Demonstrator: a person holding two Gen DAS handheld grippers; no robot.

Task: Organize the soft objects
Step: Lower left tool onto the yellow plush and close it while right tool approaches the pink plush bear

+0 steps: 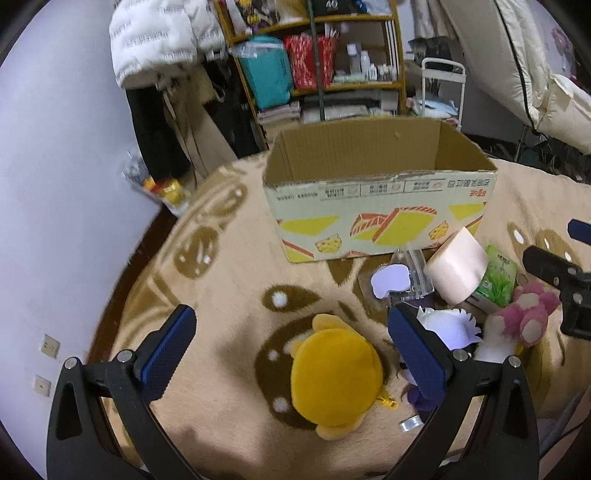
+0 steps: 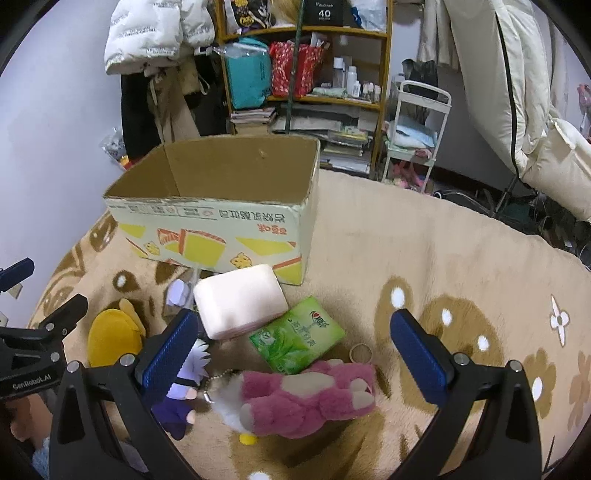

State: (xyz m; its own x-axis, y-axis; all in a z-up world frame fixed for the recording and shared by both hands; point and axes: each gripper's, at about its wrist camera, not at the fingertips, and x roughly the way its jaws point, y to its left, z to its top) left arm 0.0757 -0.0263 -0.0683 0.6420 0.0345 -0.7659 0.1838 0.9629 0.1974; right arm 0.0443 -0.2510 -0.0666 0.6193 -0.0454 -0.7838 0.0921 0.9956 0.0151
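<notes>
1. While both grippers hover over the blanket, the soft stuff sits in a loose heap in front of the cardboard box, which stands open on top.
2. Left gripper: fingers spread wide, gripping nothing. The yellow plush lies right between them, a bit closer to the right finger, not touching either one as far as I can tell.
3. Right gripper: also wide open and holding nothing. The pink plush bear lies between its fingers, toward the 6 o'clock side, with a white fluffy bit and a ball chain at its 9 o'clock.
4. At the bear's 12 o'clock there's a green tissue pack, and the pale pink cushion is at about 11, leaning over the pack's corner.
5. A small white-haired doll in purple lies just behind the right gripper's left finger, partly hidden by it.
6. A metal ring rests on the blanket at the bear's 1 o'clock.
7. Shelves and a white jacket way off behind the box at 12 o'clock.
</notes>
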